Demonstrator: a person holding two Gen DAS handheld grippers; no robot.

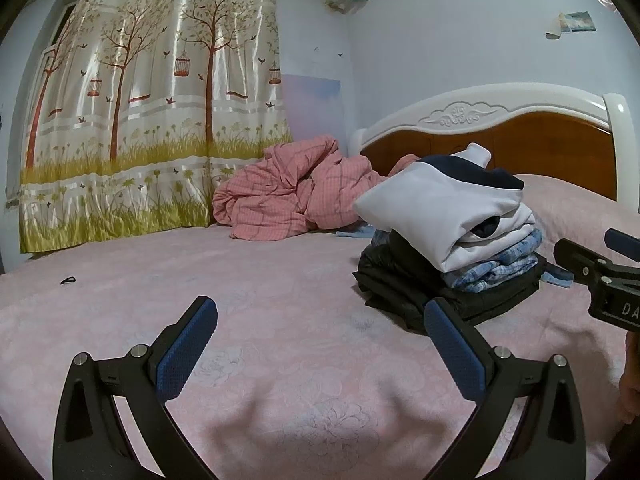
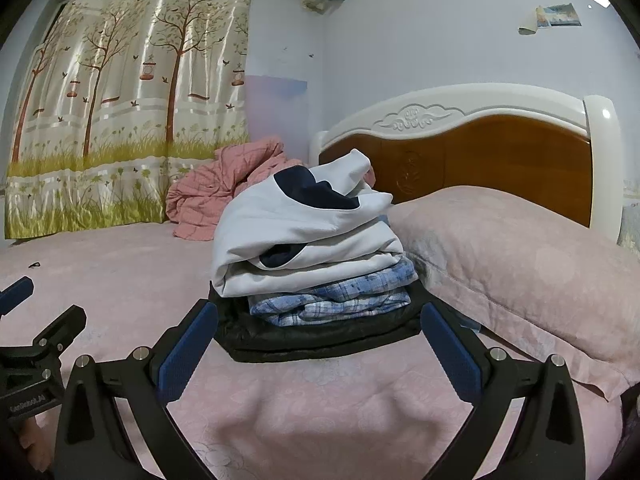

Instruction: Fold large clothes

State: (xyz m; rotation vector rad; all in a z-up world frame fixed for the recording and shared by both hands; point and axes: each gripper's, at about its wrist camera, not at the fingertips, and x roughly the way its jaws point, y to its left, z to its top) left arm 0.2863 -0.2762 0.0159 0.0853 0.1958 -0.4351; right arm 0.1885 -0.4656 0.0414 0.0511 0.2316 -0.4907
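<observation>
The folded stack of clothes [image 2: 316, 264] sits on the pink bed [image 2: 120, 280], a white and navy garment [image 2: 304, 220] on top, a blue plaid shirt [image 2: 340, 296] under it and a black jacket [image 2: 320, 336] at the bottom. Just right of it lies a pink pillow [image 2: 500, 256]; far left, a crumpled pink quilt [image 1: 288, 192]. We hold our right gripper [image 2: 316, 344] released near the stack, our left gripper [image 1: 320, 340] released over bare sheet, fingers spread, grasping nothing.
</observation>
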